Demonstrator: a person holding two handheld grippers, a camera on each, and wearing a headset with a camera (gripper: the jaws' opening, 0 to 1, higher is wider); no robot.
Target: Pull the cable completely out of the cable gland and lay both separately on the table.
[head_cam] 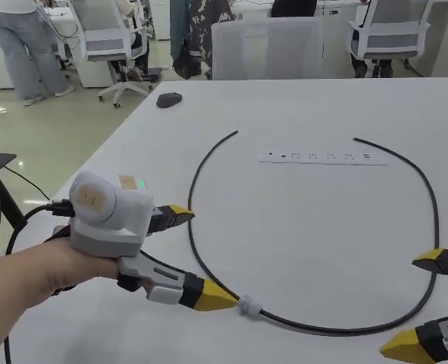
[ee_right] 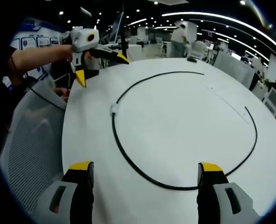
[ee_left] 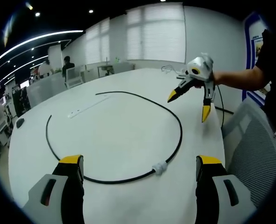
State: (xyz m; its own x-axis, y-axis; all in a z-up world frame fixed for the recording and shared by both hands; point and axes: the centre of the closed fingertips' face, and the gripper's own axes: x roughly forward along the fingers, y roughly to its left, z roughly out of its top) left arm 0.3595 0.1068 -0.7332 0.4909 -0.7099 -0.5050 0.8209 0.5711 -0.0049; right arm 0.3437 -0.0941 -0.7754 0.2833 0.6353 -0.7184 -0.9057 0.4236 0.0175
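Observation:
A long black cable (head_cam: 193, 227) lies in a wide open loop on the white table (head_cam: 322, 220). A small white cable gland (head_cam: 248, 307) sits threaded on it at the near side of the loop. My left gripper (head_cam: 205, 258) is open just left of the gland, its lower yellow tip almost touching it. In the left gripper view the gland (ee_left: 159, 167) lies between the open jaws of that gripper (ee_left: 140, 161). My right gripper (head_cam: 413, 303) is open at the lower right, near the cable's right bend. From the right gripper view the gland (ee_right: 113, 109) and cable (ee_right: 142, 175) lie ahead.
A white power strip (head_cam: 322, 157) lies inside the far part of the loop. A dark mouse (head_cam: 168, 99) rests near the table's far left corner. Office chairs (head_cam: 265, 47) stand behind the far edge, and a person (head_cam: 19, 45) stands at the far left.

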